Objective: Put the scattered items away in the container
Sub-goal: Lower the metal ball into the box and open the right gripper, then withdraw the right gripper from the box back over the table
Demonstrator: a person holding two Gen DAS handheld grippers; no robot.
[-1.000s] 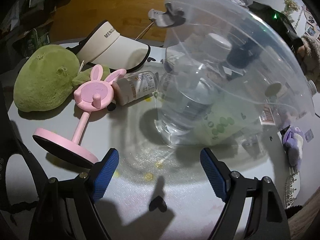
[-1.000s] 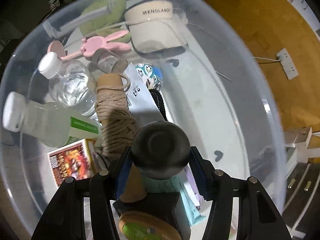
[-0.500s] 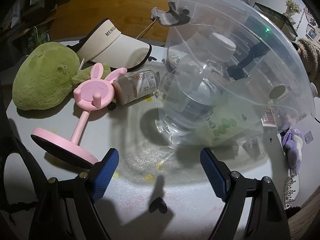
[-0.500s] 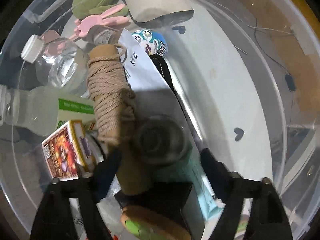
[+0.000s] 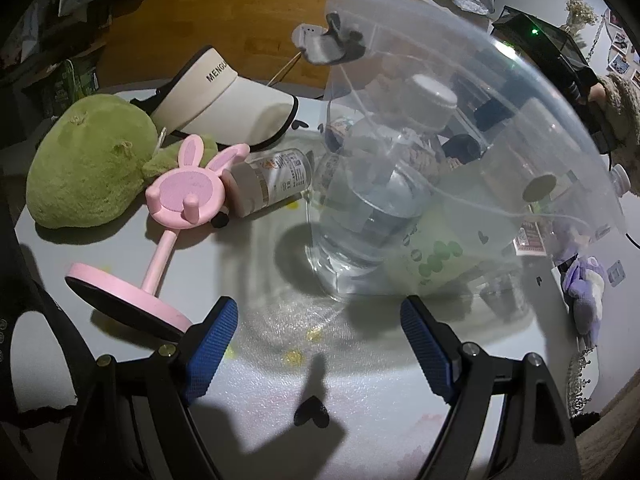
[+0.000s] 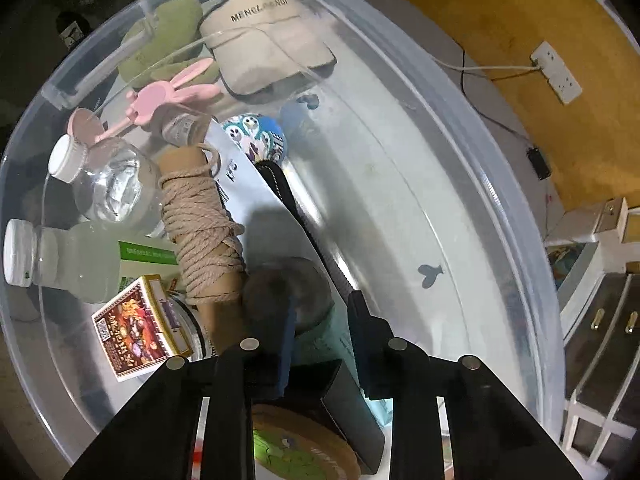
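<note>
On the grey table, the clear plastic container stood to the right in the left wrist view, with several scattered items outside its left wall. These were a green plush toy, a cream sun visor, a pink rabbit-eared stand lying on its side, and a small labelled bottle lying just beside the container wall. A purple plush toy lay at the far right edge of the table, well apart from the others.

The left gripper hovered over bare table in front of the container, its blue pads spread wide with nothing between them.

Inside the container, seen from the right wrist view, lay a water bottle with a white cap, a pale drink bottle with a green label, a spool of tan rope, a printed box, a patterned ball and a white sheet. A dark-capped teal bottle rested beside the spool, directly ahead of the gripper.

The right gripper pointed down into the container, its jaws closing. The pads stood near together and blurred. Nothing was gripped between them; the teal bottle lay beneath, apart from the pads.
</note>
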